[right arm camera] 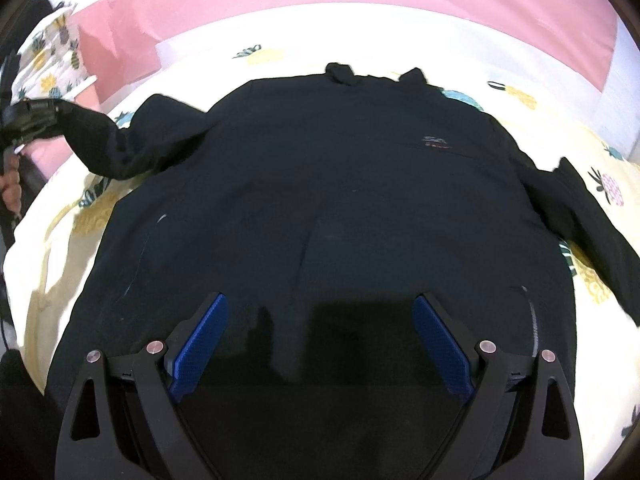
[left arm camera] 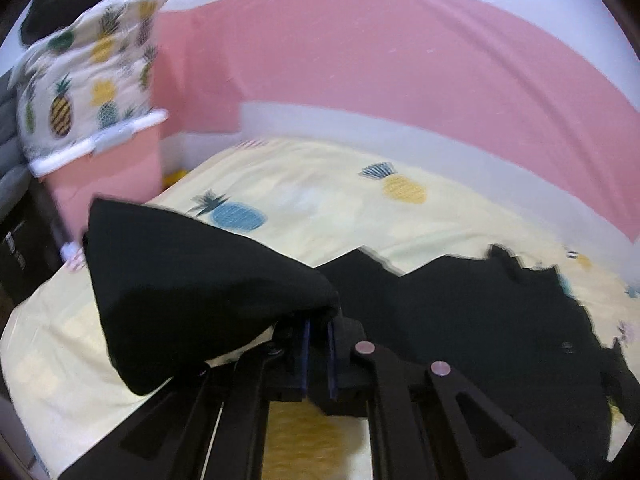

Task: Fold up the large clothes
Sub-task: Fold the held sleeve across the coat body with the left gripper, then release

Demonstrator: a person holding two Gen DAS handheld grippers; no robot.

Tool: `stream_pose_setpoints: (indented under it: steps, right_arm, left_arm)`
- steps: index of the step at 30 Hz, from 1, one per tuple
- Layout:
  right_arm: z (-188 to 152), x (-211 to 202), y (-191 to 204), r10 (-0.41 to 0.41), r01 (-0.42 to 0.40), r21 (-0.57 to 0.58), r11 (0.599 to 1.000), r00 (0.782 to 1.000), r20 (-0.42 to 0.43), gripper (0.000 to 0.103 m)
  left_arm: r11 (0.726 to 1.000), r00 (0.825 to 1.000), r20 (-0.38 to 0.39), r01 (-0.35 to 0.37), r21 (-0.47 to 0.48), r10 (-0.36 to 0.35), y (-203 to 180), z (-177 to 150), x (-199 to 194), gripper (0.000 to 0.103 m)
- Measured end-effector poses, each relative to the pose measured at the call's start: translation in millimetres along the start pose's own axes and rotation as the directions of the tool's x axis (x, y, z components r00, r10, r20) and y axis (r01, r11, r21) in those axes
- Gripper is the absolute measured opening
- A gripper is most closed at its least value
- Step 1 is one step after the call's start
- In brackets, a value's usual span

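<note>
A large black jacket lies spread front up on the pineapple-print bed sheet, collar at the far side. My left gripper is shut on the cuff of the jacket's left sleeve, which hangs lifted off the bed. In the right wrist view that same left gripper holds the sleeve end up at the far left, with a hand below it. My right gripper hovers open above the jacket's lower hem, its blue pads wide apart with nothing between them. The right sleeve lies flat.
A pink wall runs behind the bed. A pineapple-print cushion on a white rail sits at the far left, with dark furniture beside the bed's left edge. Bare sheet shows beyond the jacket.
</note>
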State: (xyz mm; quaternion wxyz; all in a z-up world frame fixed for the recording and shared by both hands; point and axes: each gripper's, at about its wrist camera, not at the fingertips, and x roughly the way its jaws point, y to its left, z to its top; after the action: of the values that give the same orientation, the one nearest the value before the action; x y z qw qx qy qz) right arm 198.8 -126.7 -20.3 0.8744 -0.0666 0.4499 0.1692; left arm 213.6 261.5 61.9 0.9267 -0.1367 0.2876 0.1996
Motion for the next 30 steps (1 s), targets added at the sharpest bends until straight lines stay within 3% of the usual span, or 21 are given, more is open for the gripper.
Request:
stream_pose_setpoints:
  steps: [6,11,21,26,30]
  right_arm:
    - [-6.0,-12.1,-26.7,-0.025,0.024,0.048,0.999,0.999,0.023,0.093]
    - [-11.9,-20.2,-51.4,-0.054,0.050,0.086,0.995,0.998,0.039,0.093]
    - [-25.1,-22.3,-96.2,-0.095,0.089,0.174,0.981,0.995,0.026,0.093]
    - [-33.2,-18.8,-117.9,-0.114,0.110,0.211,0.971,0.994,0.007,0.093]
    - [-38.0,-16.0,-130.6,-0.125,0.122,0.229,0.966,0.992,-0.002,0.093]
  left_arm:
    - [0.991,0.995,0.020,0.097,0.090,-0.099,-67.3,11.4,-15.1,0.007]
    - [0.967,0.983,0.003,0.181,0.180,-0.185,-124.9,4.9,-19.1,0.007]
    - [0.858,0.929,-0.125,0.371,0.355,-0.350,-239.9,-43.7,-8.1,0.006]
    - [0.804,0.897,-0.218,0.442,0.397,-0.385,-281.7,-80.1,4.2,0.006]
    - [0.787,0.881,-0.285,0.467,0.403,-0.377,-303.8,-106.6,17.6,0.006]
